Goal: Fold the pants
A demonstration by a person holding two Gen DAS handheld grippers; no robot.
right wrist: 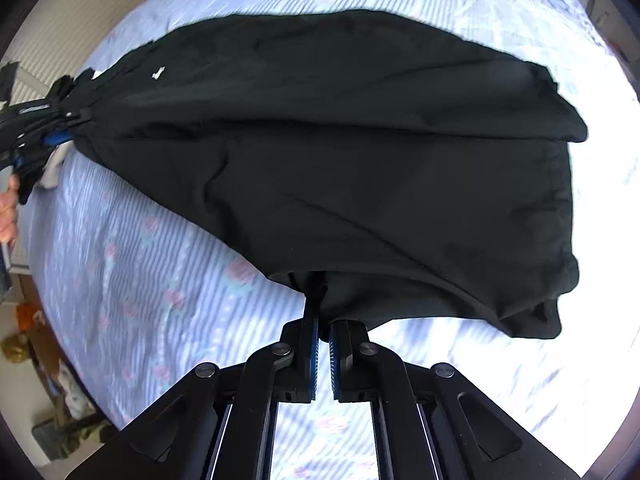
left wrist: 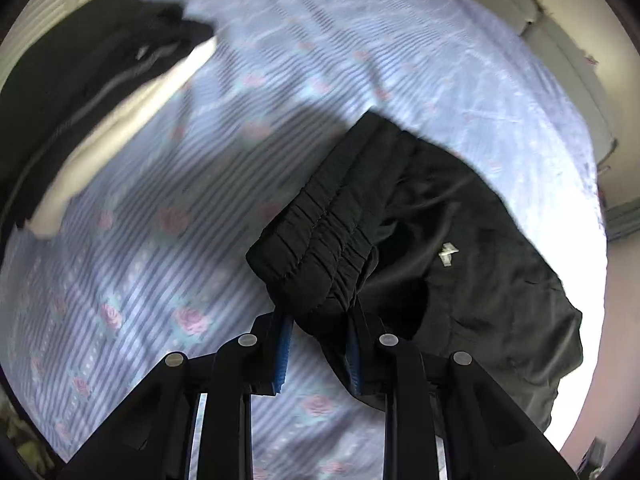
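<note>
I have the black pants (right wrist: 340,152) slung between my two tools above the bed (right wrist: 152,280), which is covered by a pale blue striped sheet with pink roses.

My left hand-held gripper (left wrist: 320,344) is nipping the elastic waistband (left wrist: 320,240). The gathered band bunches up just beyond the blue pads (left wrist: 285,356), and the cloth runs down between them, so the jaws are narrow and clamped on the pants. From the right wrist view that same tool (right wrist: 52,128) shows at the far left edge, with the fabric pulled to a point at its tips and a bare hand (right wrist: 8,212) gripping its handle below.

My right hand-held gripper (right wrist: 323,356) has its jaws almost together, pinching a small tuck of the pants' near edge at the fingertips. From there the cloth spreads away as a broad dark sheet, sagging to the right, where a folded end (right wrist: 536,312) droops toward the bright, washed-out part of the bed.

A small white mark (left wrist: 447,255) sits on the fabric just right of the waistband.

At the far left of the bed, another dark garment (left wrist: 80,80) lies on something cream-coloured (left wrist: 132,120). I cannot tell what that is.
</note>
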